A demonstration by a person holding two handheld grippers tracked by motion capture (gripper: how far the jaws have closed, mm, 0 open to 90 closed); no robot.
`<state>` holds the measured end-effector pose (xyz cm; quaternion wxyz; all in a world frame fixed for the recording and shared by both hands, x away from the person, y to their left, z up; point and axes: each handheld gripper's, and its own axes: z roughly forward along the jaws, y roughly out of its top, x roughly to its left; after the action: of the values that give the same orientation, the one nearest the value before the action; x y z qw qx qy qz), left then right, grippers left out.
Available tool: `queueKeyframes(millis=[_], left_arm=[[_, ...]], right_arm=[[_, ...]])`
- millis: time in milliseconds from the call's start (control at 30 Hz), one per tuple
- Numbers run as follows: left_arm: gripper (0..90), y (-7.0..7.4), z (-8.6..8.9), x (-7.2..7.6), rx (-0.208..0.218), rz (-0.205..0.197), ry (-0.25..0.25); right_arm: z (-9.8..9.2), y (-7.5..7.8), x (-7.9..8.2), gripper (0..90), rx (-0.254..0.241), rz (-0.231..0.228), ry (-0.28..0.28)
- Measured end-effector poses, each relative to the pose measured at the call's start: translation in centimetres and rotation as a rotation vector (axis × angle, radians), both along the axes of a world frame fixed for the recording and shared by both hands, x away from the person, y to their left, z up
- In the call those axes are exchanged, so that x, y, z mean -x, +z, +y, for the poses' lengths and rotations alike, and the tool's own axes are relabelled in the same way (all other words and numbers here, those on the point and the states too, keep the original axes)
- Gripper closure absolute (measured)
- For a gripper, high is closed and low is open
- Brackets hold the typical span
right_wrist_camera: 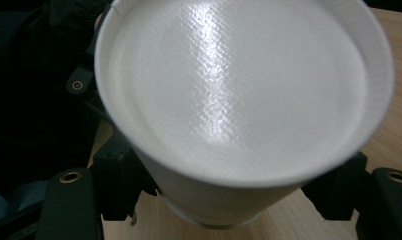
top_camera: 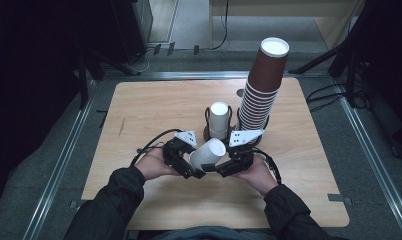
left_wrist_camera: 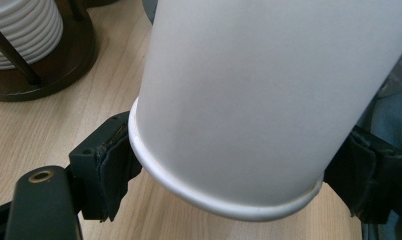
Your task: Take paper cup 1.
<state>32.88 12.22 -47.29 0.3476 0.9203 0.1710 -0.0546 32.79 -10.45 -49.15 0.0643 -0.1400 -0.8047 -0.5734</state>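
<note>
High view: cup (top_camera: 207, 154) lies tilted between my grippers, base up-right; left gripper (top_camera: 188, 169) and right gripper (top_camera: 223, 169) both clamp its rim end.

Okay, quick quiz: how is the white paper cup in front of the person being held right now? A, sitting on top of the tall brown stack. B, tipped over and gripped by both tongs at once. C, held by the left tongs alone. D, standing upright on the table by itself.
B: the white paper cup lies tilted between the left tongs and the right tongs, each with its jaws pressed against the cup's sides.
</note>
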Motion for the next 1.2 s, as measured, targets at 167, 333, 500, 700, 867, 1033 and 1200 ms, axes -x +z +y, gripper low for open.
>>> queueKeyframes(millis=[167,333,500,700,867,1033,1200], left_arm=[[16.8,0.1,0.06,-0.04,0.001,-0.004,-0.006],[22.2,0.1,0.07,-0.03,0.01,-0.002,-0.012],[22.2,0.13,0.05,0.04,0.008,-0.012,-0.009],[25.1,0.19,0.15,0.0,0.008,-0.012,-0.011],[26.7,0.17,0.17,-0.02,0.009,-0.01,-0.013],[16.9,0.15,-0.09,0.31,-0.027,-0.068,-0.003],[17.7,0.22,-0.17,0.44,-0.03,-0.085,-0.014]], right_arm=[[0.0,0.0,-0.01,27.7,0.0,0.0,-0.003],[-0.06,-0.01,-0.07,27.8,0.005,-0.001,-0.011],[-0.06,0.0,-0.05,27.9,0.008,-0.001,-0.011],[-0.1,0.03,-0.08,28.1,0.008,-0.011,-0.017],[-0.13,0.06,-0.09,28.4,0.012,-0.013,-0.02],[0.05,0.0,-0.03,28.7,0.023,-0.006,-0.012],[0.11,-0.07,-0.05,28.8,0.033,0.003,-0.009]])
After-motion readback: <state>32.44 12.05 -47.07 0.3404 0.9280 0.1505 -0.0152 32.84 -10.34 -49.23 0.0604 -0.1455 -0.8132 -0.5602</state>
